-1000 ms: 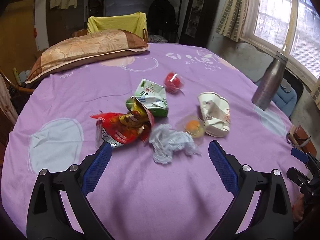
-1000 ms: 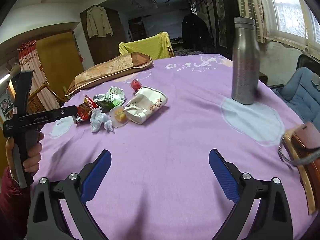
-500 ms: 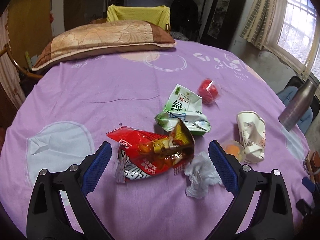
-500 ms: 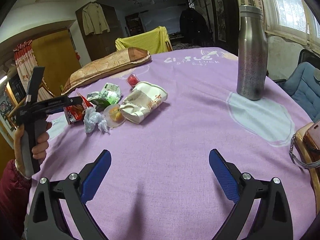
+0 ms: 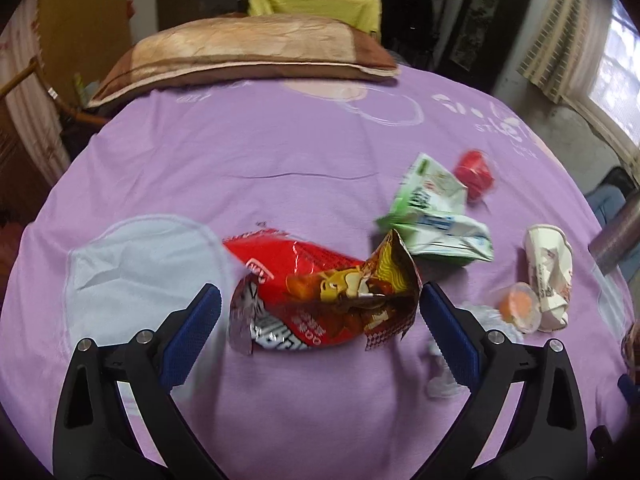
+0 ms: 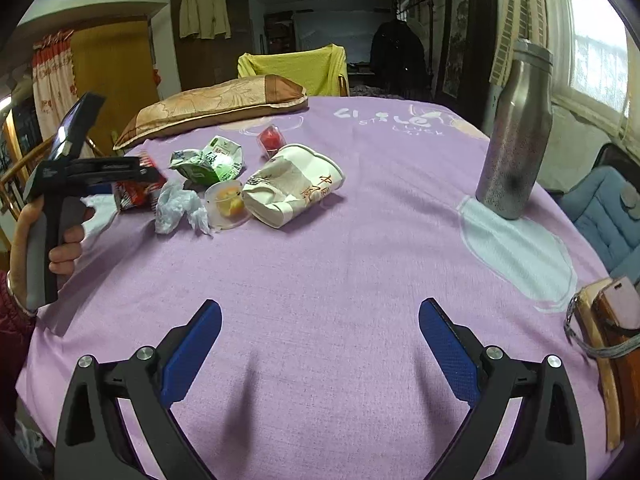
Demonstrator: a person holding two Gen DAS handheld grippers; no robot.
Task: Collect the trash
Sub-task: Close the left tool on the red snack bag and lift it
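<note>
Nearest the person, the right gripper (image 6: 320, 344) is held with its jaws spread wide over bare purple cloth at the near edge of the table (image 6: 360, 280); nothing is gripped. At the near right corner a brown wooden object (image 6: 612, 344) with a grey strap is seen at the table's edge.

The left gripper (image 5: 318, 320) is likewise released, its blue pads flanking a red snack wrapper (image 5: 320, 300) that lies flat on the cloth; whether the pads touch it cannot be told. In the right wrist view this gripper is seen gripped by a hand (image 6: 60, 240) at the left edge of the table.

Just right of the wrapper a crumpled white tissue (image 6: 176, 208) is found, then a clear cup with orange contents (image 6: 228, 200), touching a crushed paper cup (image 6: 292, 188) lying on its side. Behind these a green and white carton (image 5: 436, 216) is laid, and beyond it a small red cup (image 5: 474, 174).

Near the right edge a steel bottle (image 6: 516, 132) stands upright. Along the far edge a brown pillow (image 5: 248, 50) is laid.
</note>
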